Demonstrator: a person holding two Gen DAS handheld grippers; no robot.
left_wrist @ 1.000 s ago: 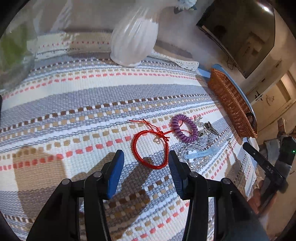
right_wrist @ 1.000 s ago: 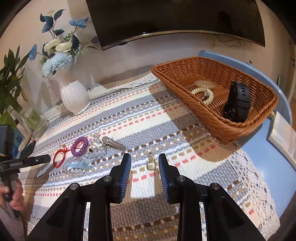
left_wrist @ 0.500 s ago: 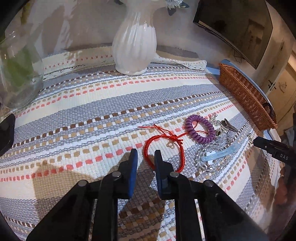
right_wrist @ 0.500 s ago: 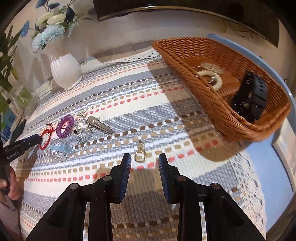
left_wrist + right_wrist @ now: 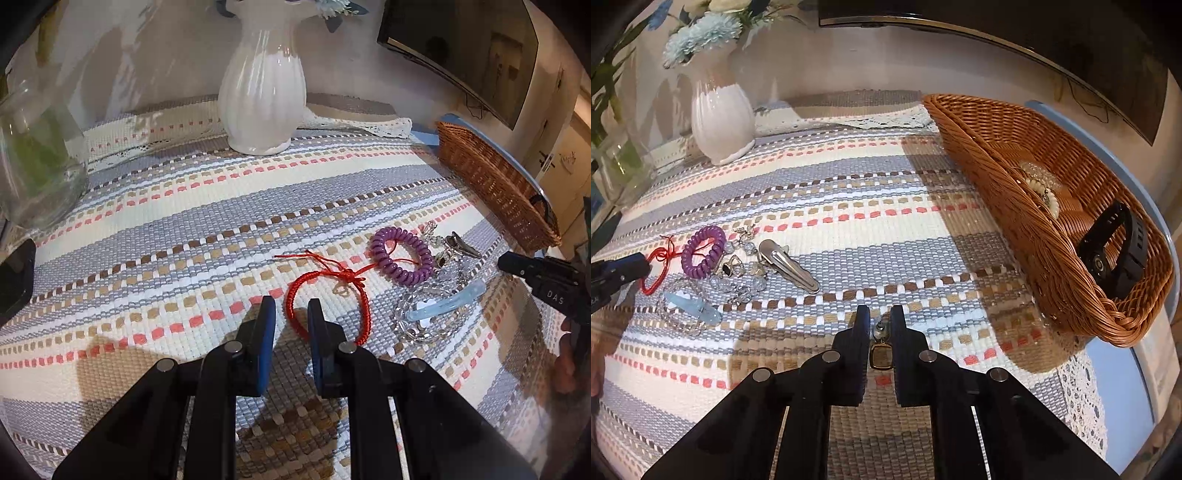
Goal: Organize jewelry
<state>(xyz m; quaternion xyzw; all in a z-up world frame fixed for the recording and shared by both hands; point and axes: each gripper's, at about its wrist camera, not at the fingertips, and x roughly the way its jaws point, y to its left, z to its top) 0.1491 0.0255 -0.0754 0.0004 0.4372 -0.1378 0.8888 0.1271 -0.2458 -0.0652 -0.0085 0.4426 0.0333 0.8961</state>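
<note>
Gold pendant (image 5: pixel 881 354), long axis pointing away, between closing right gripper (image 5: pixel 880 320) fingers; left closing around red bracelet (image 5: pixel 325 295).

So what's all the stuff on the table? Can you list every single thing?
woven striped tablecloth: one, cream, grey and pink, covers the table
brown wicker basket: one, right side
black watch: one, in basket
cream bead bracelet: one, in basket
white ribbed vase: one, back left, holds blue flowers
clear glass vase: one, far left
red cord bracelet: one, between left claw's pads
purple coil hair tie: one, beside red bracelet
silver hair clip: one, mid cloth
pale blue clip: one, on clear bead bracelet
gold pendant: one, between right claw's pads
left claw: closing
right claw: closing
</note>
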